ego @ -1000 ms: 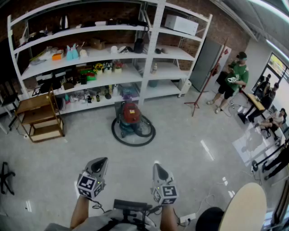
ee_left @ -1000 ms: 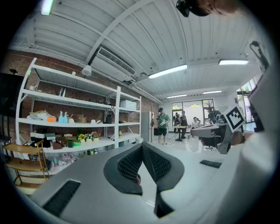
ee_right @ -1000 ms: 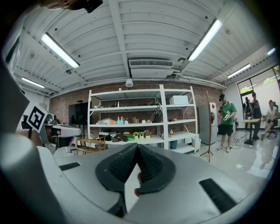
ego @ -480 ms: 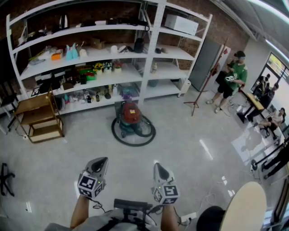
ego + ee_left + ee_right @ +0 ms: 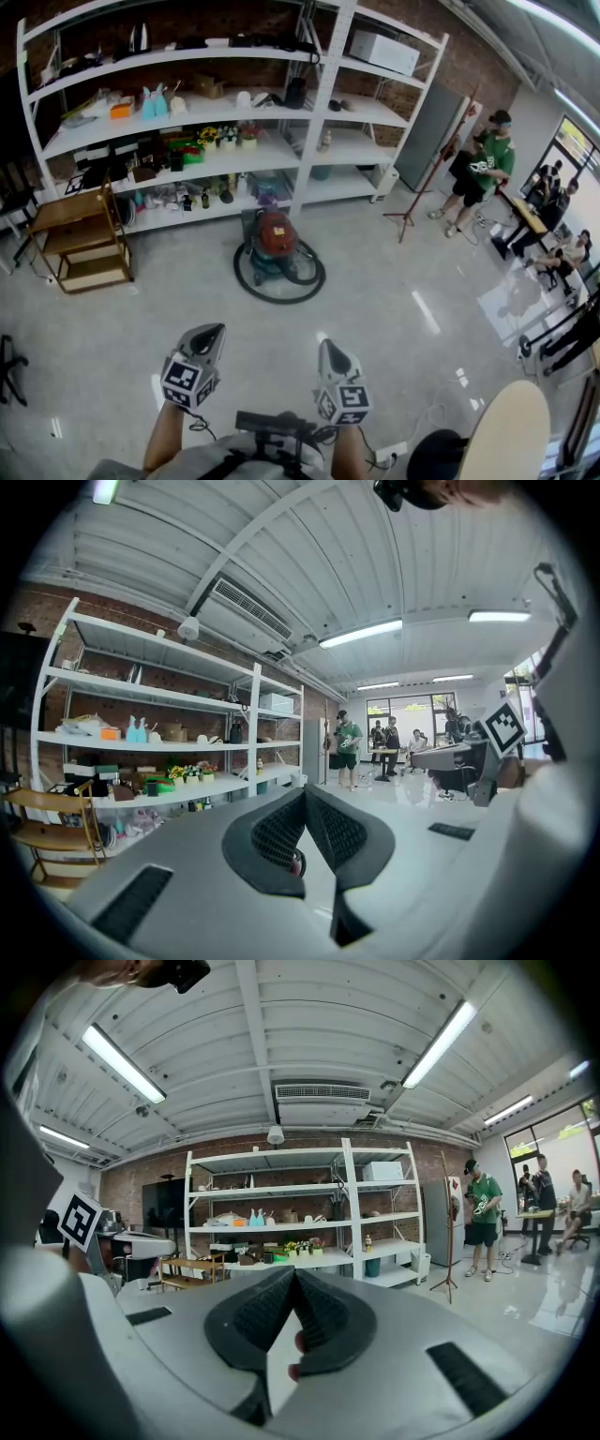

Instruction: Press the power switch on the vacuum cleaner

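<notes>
The vacuum cleaner (image 5: 274, 242) stands on the floor in front of the shelves, with a red top, a teal body and a black hose (image 5: 281, 286) coiled around it. Its switch is too small to make out. Both grippers are held low and near me, well short of the vacuum. The left gripper (image 5: 210, 334) and the right gripper (image 5: 329, 350) point toward it, side by side. In the left gripper view the left gripper (image 5: 305, 790) has its jaws closed tip to tip on nothing. The right gripper (image 5: 293, 1272) looks the same in the right gripper view.
White shelving (image 5: 319, 112) full of small items lines the brick wall behind the vacuum. A wooden cart (image 5: 80, 239) stands at the left, a tripod stand (image 5: 422, 187) at the right. People (image 5: 483, 169) are at the far right. A round table (image 5: 511, 431) is near my right.
The head view has shifted slightly, so the shelves and vacuum sit a touch differently in frame. Both grippers hold the same pose, and the vacuum has not moved.
</notes>
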Motion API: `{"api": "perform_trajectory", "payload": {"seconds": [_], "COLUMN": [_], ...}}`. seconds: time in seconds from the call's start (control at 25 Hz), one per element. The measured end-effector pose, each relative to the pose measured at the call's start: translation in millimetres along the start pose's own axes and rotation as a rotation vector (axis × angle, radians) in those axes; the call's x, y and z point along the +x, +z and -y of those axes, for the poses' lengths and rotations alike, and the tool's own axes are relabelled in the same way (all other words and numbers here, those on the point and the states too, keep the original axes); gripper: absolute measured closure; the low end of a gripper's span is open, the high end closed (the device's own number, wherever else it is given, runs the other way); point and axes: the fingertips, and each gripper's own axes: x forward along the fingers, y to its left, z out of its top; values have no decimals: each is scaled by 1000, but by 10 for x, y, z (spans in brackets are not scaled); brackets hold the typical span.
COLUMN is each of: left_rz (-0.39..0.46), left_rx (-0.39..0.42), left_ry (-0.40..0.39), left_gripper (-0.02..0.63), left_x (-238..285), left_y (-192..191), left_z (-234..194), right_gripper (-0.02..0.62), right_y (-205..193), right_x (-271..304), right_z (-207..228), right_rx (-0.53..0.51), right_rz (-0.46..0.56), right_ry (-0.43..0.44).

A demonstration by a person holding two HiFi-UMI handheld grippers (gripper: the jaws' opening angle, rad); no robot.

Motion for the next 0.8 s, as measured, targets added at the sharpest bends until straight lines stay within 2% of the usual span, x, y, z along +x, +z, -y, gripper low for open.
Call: {"api": "perform_trajectory", "payload": {"seconds": [0.36,0.8], "left_rz": [-2,-4], "left_rx": [1,-5], "left_ry": [9,17], "left_gripper": [598,598], "left_x": [187,779], "left_y": [8,91], "left_z": [-233,-423], "right_gripper": [586,586], "right_y": [15,68], "right_x": [287,807], "right_z": [19,428], "right_rx": [-5,2], "right_rz": [-3,-8], "right_ry": [3,-1]}}
